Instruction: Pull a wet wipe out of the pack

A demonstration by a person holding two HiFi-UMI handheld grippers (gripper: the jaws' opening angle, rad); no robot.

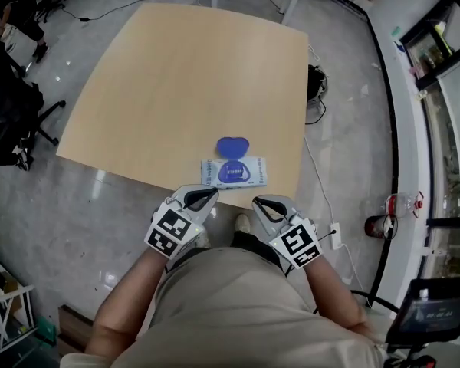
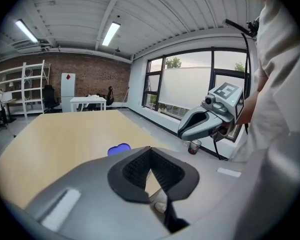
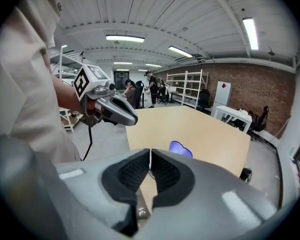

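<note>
The pack (image 1: 234, 172) lies flat on the desk (image 1: 184, 75), close to the near edge and toward its right corner. Its blue lid (image 1: 232, 146) is flipped open and points away from the person, lying on the far side of the pack.

The person stands at that edge with both grippers held low in front of the body, side by side and a little apart. The left gripper (image 1: 203, 198) sits just short of the desk edge, near the pack's left end but not touching it. Its 2 jaws are pressed together at the tips with nothing between them; in its own view only the desk edge shows through the slit lower down, and the lid peeks above the jaws. The right gripper (image 1: 265, 205) hangs over the floor (image 1: 345, 129) off the pack's right end, also clear of it. Its jaws are likewise closed tip to tip and hold nothing.

To the right, on the floor by the wall, stand a bottle (image 1: 399, 203) and a dark cup (image 1: 376, 225), well apart from the desk.
</note>
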